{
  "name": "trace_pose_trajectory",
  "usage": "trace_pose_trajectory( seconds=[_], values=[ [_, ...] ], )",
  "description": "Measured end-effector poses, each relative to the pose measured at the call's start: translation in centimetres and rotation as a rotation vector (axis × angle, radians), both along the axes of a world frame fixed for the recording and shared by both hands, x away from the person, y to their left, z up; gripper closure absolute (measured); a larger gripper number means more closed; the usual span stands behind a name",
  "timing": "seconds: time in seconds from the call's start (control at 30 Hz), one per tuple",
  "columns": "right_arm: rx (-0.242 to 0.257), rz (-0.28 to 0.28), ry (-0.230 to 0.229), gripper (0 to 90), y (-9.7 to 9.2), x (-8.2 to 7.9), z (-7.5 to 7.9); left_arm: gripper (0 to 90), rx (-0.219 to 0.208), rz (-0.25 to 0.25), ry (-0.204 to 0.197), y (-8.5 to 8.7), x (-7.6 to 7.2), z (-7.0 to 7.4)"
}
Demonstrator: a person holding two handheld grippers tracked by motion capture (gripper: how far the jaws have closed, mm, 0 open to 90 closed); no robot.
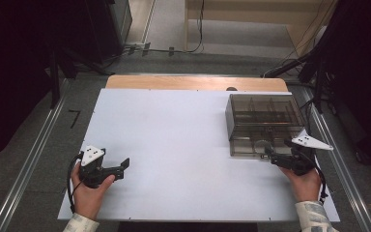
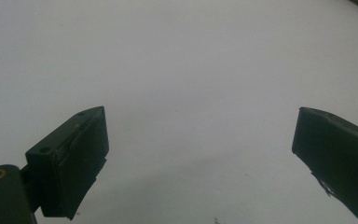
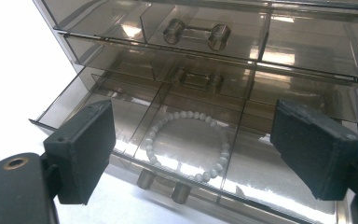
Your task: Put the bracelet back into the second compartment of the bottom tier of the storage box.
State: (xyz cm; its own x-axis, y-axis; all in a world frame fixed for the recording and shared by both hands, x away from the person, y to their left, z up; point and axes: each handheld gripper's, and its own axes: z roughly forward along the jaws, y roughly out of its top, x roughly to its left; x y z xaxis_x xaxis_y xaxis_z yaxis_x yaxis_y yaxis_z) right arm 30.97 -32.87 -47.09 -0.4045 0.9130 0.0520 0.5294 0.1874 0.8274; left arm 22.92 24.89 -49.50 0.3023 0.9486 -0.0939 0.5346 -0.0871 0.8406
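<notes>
A person's two hands reach in from the near edge of a white tabletop. The left hand-held gripper rests near the front left corner, its jaws spread wide with nothing between them. The right hand-held gripper sits at the front right, jaws also wide apart and holding nothing, facing a smoky clear plastic drawer box. The bottom drawer is pulled out. In its middle compartment lies a white bead bracelet. The two drawers above are closed.
</notes>
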Motion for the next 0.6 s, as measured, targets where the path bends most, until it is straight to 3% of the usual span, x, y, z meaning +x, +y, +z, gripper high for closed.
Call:
trace_pose_trajectory(
  seconds=[0.6],
  values=[
    [0.019, 0.008, -0.002, 9.9, -0.08, -0.37, 0.13, 4.4, -0.001, -0.001, 0.000, -0.01, 0.00, -0.01]
  ],
)
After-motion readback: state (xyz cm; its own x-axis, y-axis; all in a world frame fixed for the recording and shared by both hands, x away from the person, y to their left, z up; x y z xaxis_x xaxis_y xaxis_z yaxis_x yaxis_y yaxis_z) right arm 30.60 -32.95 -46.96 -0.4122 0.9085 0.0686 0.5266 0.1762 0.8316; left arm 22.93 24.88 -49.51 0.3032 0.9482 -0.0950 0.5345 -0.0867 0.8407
